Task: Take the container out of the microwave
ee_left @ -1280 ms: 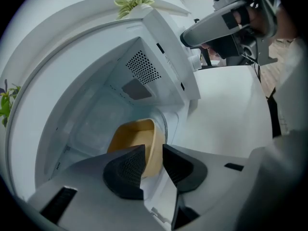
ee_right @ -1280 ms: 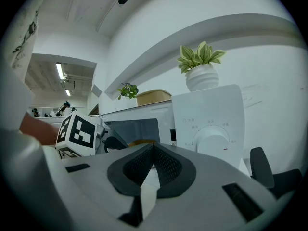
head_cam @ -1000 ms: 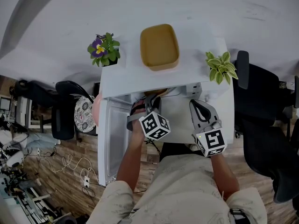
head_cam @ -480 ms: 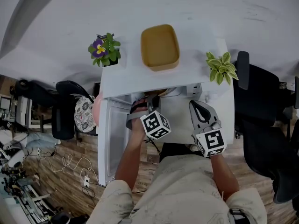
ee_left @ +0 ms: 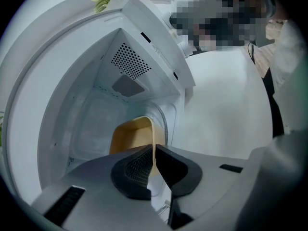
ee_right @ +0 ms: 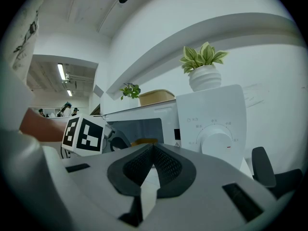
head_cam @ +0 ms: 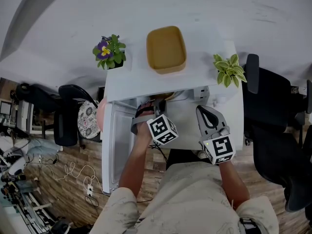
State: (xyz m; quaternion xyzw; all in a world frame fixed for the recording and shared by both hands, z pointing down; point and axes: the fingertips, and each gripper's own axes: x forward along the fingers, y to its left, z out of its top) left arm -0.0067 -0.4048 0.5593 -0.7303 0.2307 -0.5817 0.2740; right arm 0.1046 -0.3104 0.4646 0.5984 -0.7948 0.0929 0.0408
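Inside microwave (ee_left: 129,61), left hand-held gripper (ee_left: 154,163) just closed onto yellow container (ee_left: 131,137).

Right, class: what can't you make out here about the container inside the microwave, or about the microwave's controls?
The container floor and contents: left gripper view; hidden behind the left tongs, which have just been closing, its rim between them.
Most of the container: head view; under the microwave roof.
The container again: right gripper view; only a sliver over the right tongs.
The dial labels: right gripper view; too small.
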